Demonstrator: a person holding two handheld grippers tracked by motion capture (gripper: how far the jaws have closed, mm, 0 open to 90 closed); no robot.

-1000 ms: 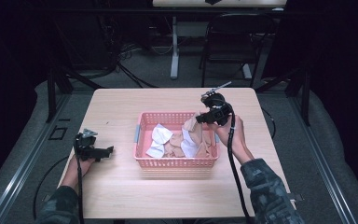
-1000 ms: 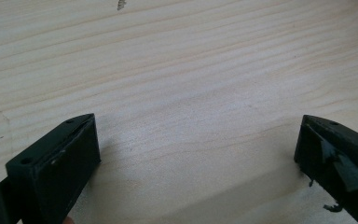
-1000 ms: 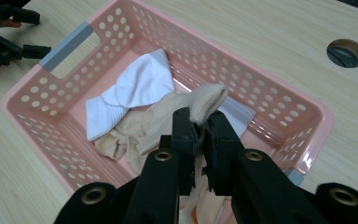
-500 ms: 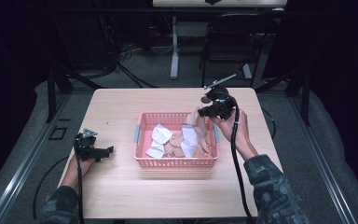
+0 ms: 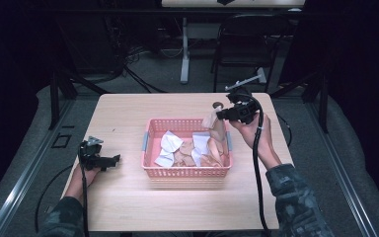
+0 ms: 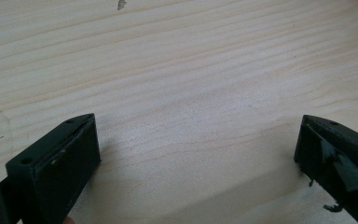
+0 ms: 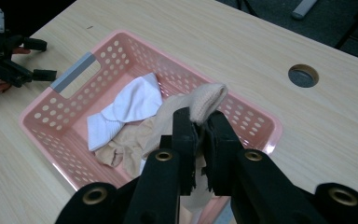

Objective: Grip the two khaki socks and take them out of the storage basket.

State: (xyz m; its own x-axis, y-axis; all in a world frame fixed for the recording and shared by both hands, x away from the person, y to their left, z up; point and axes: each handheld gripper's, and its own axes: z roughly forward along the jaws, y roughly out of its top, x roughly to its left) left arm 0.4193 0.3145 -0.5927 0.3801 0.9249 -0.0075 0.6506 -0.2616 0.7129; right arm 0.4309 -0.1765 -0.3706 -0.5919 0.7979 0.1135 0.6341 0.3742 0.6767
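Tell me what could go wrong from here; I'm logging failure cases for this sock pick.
The right tool pinches the beige sock near one end only, so it may slip free. Its hanging length still reaches into the pink basket, where it could drag other socks out or tug the basket.

Right tongs (image 7: 200,140) clamped, left tongs (image 6: 196,154) spread.

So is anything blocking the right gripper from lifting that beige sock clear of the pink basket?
Nothing visible does. The right gripper is shut on the beige sock, whose top is above the pink basket's rim; its lower end hangs inside, among the other socks.
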